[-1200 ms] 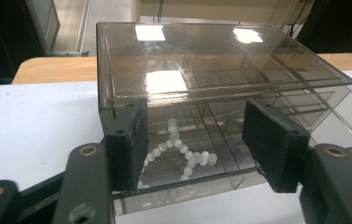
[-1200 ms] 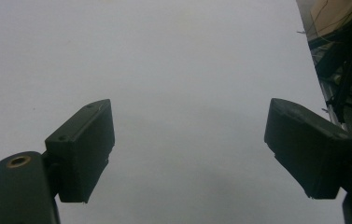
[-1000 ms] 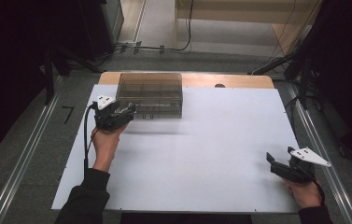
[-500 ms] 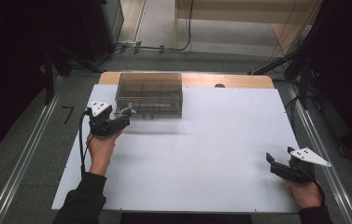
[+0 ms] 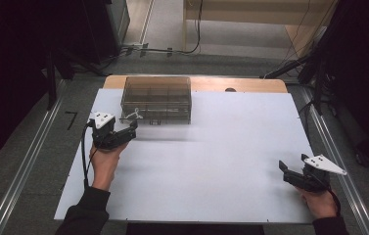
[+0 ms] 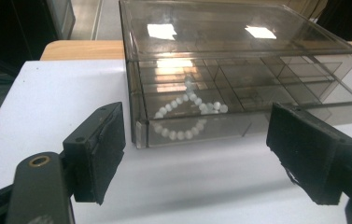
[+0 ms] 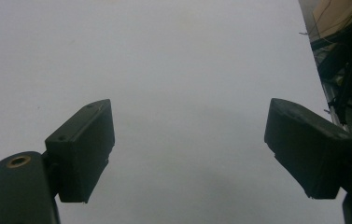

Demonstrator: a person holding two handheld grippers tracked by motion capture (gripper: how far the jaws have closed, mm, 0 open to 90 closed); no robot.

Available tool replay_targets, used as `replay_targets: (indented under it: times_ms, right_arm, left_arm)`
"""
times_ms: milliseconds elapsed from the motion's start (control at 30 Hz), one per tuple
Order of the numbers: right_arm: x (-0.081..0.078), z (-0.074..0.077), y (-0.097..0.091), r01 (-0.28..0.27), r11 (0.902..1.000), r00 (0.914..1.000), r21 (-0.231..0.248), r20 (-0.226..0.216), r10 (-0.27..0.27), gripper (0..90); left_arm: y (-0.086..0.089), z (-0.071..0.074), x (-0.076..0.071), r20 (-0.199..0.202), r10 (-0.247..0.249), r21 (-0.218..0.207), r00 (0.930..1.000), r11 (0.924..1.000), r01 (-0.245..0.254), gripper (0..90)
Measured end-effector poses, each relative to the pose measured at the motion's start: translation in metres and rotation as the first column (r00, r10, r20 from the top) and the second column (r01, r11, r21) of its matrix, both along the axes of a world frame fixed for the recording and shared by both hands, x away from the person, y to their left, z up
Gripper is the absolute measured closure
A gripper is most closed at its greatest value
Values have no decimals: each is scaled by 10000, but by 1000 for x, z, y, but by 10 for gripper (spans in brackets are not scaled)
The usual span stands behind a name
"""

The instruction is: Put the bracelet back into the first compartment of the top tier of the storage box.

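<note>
A smoky transparent box [image 5: 156, 98] with a shut lid and inner compartments stands at the back left of the white table top [image 5: 221, 147]. A string of white beads [image 6: 187, 116] lies inside it near the front left corner; in the high view the beads [image 5: 134, 116] look small. My left gripper [image 5: 132, 128] is open just in front of that corner, apart from the box. In the left gripper view, the left gripper [image 6: 201, 158] frames the box [image 6: 239, 42] between its jaws. My right gripper [image 5: 282, 169] is open and empty at the front right; the right gripper [image 7: 190, 149] faces bare white surface.
A wooden strip [image 5: 250, 84] with a dark hole [image 5: 230, 89] runs along the table's back edge. Metal rails [image 5: 20, 171] line the floor on both sides. Cables [image 5: 162, 49] lie on the floor behind the table.
My left gripper has drawn back from the box toward the person and slightly left. The right gripper has stayed where it was.
</note>
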State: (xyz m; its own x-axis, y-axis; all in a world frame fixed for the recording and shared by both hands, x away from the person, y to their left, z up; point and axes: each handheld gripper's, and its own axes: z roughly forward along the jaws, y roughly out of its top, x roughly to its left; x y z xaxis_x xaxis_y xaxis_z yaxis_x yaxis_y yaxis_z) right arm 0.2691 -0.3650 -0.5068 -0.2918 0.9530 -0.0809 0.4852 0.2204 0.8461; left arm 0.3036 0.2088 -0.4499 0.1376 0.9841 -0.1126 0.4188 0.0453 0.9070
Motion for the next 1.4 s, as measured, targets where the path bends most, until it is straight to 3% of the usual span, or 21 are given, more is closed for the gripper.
replay_targets:
  times_ms: [1400]
  right_arm:
    - [-1, 0, 0, -102, 9999, 9999, 0, -31, 102, 148]
  left_arm:
    - [4, -12, -34, -199, -111, 84, 9997, 9999, 113, 178]
